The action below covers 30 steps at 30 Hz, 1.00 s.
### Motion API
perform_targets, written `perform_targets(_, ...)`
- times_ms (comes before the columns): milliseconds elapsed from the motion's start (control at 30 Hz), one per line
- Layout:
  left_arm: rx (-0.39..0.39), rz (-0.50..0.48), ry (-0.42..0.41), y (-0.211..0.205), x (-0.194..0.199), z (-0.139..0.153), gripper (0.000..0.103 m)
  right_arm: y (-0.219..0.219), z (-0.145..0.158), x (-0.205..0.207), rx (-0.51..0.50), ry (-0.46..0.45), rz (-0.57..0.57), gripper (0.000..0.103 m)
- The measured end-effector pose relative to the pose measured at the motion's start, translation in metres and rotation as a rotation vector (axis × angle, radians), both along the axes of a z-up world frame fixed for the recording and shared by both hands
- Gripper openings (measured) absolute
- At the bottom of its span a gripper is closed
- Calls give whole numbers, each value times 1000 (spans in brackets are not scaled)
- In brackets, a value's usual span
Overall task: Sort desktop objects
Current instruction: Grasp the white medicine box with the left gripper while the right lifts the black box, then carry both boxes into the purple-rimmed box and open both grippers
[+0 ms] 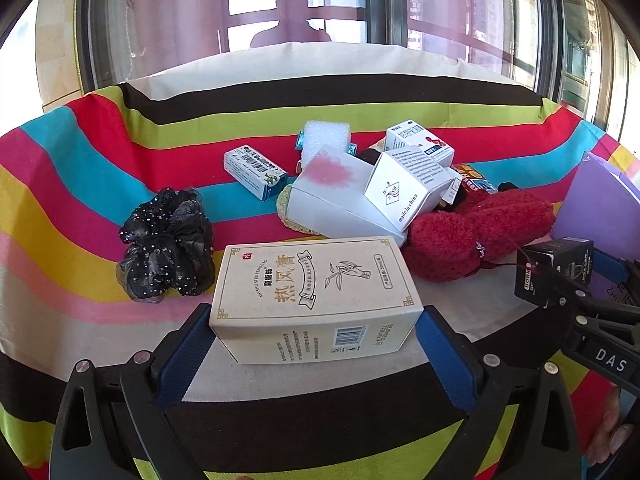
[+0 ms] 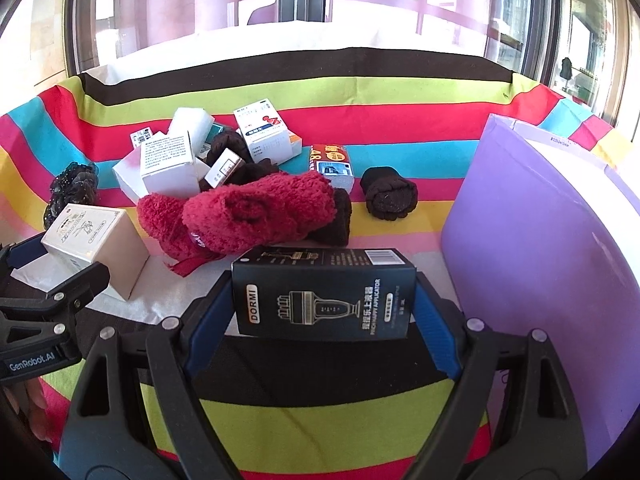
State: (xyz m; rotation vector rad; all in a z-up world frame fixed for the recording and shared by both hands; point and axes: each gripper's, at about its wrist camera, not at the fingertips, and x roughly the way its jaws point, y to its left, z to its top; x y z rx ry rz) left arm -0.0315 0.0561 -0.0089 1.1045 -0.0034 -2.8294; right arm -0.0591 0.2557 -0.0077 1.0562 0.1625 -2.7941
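Cardboard boxes sit clamped, cream ointment box [image 1: 316, 300] in left gripper [image 1: 316, 332], black DORMI box [image 2: 324, 292] in right gripper [image 2: 324, 308]: carry each level to the purple bin [image 2: 532, 248], squeezing lightly

Bright backlight from window [image 1: 296, 4]; overexposed glare, fisheye-warped edges.

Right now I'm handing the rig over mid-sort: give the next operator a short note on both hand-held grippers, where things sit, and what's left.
Left hand-held gripper: shut on the cream box.
Right hand-held gripper: shut on the black DORMI box.
Purple bin: at the right, beside the right gripper.
Done: cannot tell from here.
Left: both held boxes, the pile of white boxes, red fuzzy socks, black scrunchie, dark sock roll.
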Motion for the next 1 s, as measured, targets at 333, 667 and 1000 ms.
perform_targets(333,111,-15,112,16,38,43,99,29,74,55,-88,111,6,86)
perform_targets(667,131,-249,191,106,57,86,99,112,113,76,-105,169,-143,86)
perform_targets(1000,43,-457,217,206,56,104,99,205,106,61,-57,113,-320,86)
